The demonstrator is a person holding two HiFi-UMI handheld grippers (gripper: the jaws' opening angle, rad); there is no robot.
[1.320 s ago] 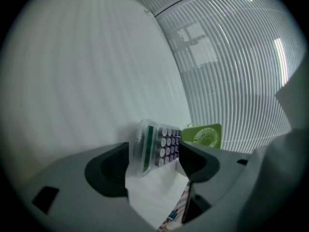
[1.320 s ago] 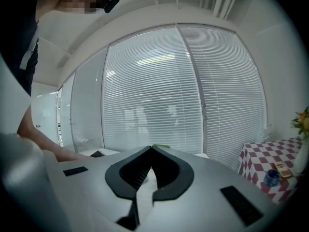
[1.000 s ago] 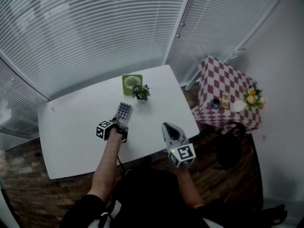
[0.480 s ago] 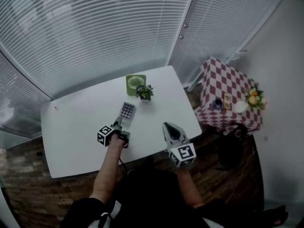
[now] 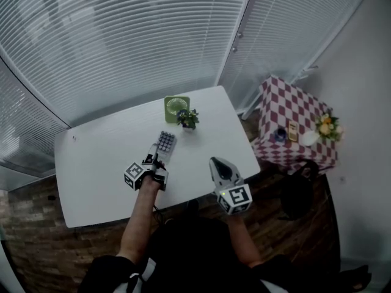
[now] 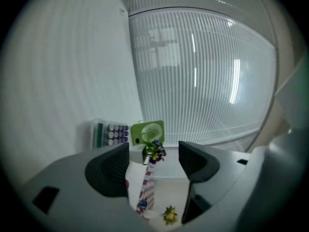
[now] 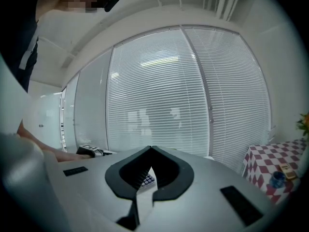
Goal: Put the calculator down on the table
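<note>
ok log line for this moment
calculator: lying on white table | left gripper: open, nothing between jaws | right gripper: shut, empty | put-down: looks done

We see a green fan (image 5: 177, 108) and small potted plant (image 5: 188, 119) beyond our left fingers (image 6: 108, 170), a chequered cloth (image 5: 292, 126) well to their right.

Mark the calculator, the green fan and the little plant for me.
calculator (image 5: 165, 143), head view, on its keypad.
green fan (image 5: 176, 108), head view, on its round grille.
plant (image 5: 188, 119), head view, on its leaves.
</note>
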